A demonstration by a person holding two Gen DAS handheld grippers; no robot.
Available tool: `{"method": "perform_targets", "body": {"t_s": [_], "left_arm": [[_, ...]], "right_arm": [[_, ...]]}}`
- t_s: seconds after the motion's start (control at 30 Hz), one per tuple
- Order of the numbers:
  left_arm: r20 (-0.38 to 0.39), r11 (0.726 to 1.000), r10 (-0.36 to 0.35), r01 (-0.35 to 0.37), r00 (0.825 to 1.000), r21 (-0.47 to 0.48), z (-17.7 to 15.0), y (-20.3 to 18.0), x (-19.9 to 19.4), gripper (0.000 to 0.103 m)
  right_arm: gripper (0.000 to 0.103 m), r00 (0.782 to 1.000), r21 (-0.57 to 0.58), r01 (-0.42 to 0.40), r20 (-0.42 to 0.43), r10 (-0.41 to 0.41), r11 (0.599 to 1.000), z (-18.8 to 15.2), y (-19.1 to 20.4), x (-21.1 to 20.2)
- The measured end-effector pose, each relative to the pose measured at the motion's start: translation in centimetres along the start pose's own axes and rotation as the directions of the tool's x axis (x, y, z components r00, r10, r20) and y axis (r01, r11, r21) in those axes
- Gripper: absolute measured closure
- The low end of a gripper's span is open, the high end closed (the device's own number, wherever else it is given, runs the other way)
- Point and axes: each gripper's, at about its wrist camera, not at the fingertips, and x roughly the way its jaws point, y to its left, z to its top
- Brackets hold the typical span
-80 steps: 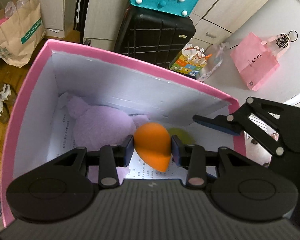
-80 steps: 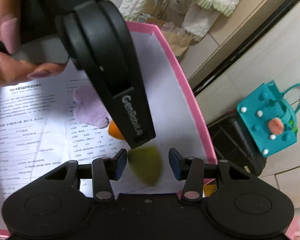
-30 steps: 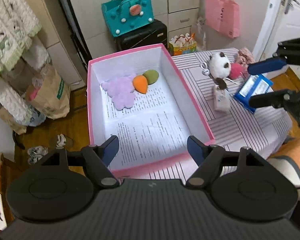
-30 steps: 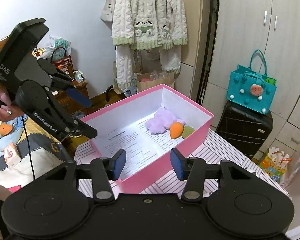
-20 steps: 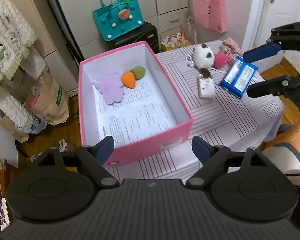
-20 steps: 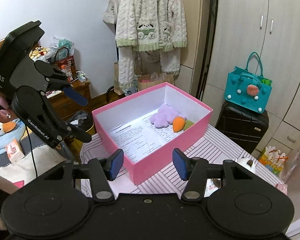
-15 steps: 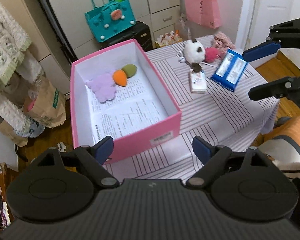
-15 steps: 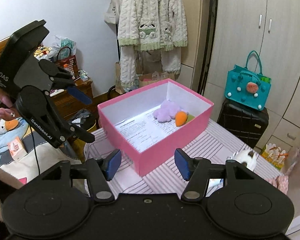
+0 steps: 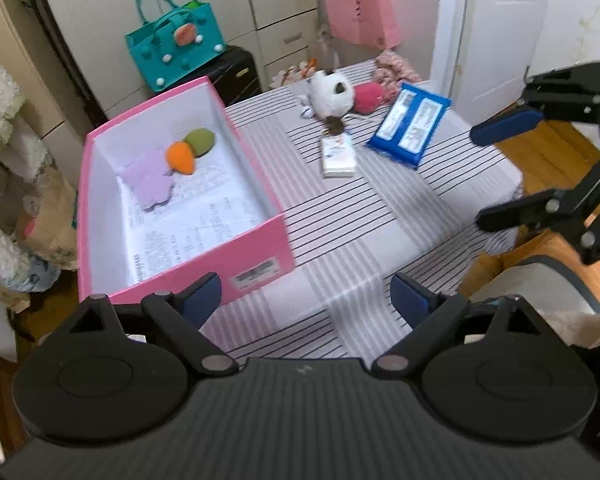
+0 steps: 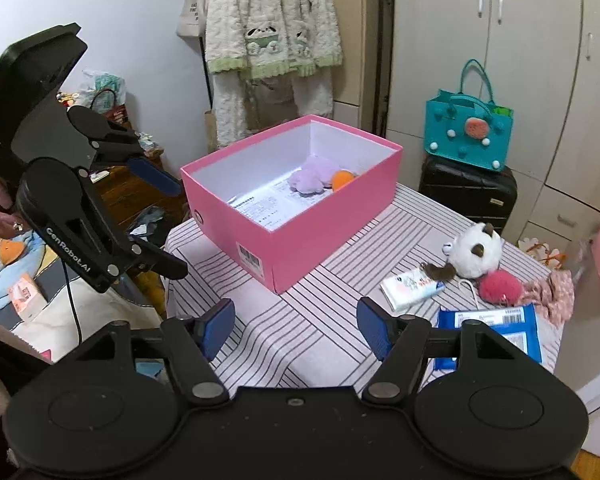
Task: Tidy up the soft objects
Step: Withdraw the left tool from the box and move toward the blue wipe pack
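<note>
Both claws, left gripper (image 9: 306, 295) and right gripper (image 10: 296, 332), gape wide and empty above the striped table (image 9: 340, 216). In the pink box (image 9: 256, 258), the orange sponge (image 9: 181, 157) lies flat, tip pointing toward the near wall, its blunt end touching the green sponge (image 9: 200, 141).

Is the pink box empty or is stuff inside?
Not empty: pink box holds purple plush, orange sponge, green sponge.

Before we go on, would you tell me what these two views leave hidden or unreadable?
- Green sponge: seen in the left wrist view; in the right wrist view the pink box wall hides it.
- Printed sheet lining the box: text too small in both views.
- Blue wipes pack: the right tool covers part in its own view.
- Left tool: open, empty.
</note>
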Motion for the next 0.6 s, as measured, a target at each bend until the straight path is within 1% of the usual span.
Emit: {"method": "perform_targets", "body": {"t_s": [0.03, 0.1, 0.17, 0.23, 0.37, 0.47, 0.53, 0.6], "left_arm": [[0.009, 1.000, -0.008, 0.008, 1.000, 0.002, -0.1, -0.3, 0.1, 0.009], [0.033, 1.000, 0.005, -0.006, 0.999, 0.013, -0.3, -1.0, 0.5, 0.009], [0.058, 1.000, 0.014, -0.015, 0.998, 0.017, -0.4, -1.5, 1.0, 0.008], [0.075, 1.000, 0.007, -0.008, 0.997, 0.006, -0.6, -1.8, 1.8, 0.008], [0.101, 0.997, -0.045, 0.051, 0.994, -0.055, -0.3, -1.8, 3.8, 0.008], [0.131, 0.994, -0.066, 0.077, 0.989, -0.077, 0.0, -2.3, 5.4, 0.008], [0.153, 0.992, -0.086, 0.099, 0.985, -0.080, 0.3, -2.7, 6.3, 0.008], [0.177, 0.985, -0.129, 0.146, 0.976, -0.088, 0.7, -3.0, 7.1, 0.008]], "right_arm": [[0.027, 1.000, 0.006, 0.002, 0.004, -0.002, 1.000, -0.3, -0.1, -0.1], [0.027, 1.000, 0.017, 0.013, 0.015, -0.013, 1.000, -1.2, -0.2, -0.2], [0.026, 0.998, 0.016, 0.056, 0.022, -0.056, 0.998, -2.1, -0.4, -0.2], [0.026, 0.995, 0.023, 0.093, 0.036, -0.094, 0.995, -3.0, -0.9, -0.3], [0.026, 0.986, 0.049, 0.154, 0.060, -0.157, 0.987, -4.8, -2.6, -0.4], [0.026, 0.978, 0.072, 0.191, 0.073, -0.196, 0.979, -5.7, -4.0, -0.2], [0.026, 0.973, 0.091, 0.208, 0.083, -0.215, 0.974, -6.1, -4.9, 0.0], [0.026, 0.969, 0.101, 0.220, 0.093, -0.229, 0.970, -6.5, -5.7, 0.3]]}}
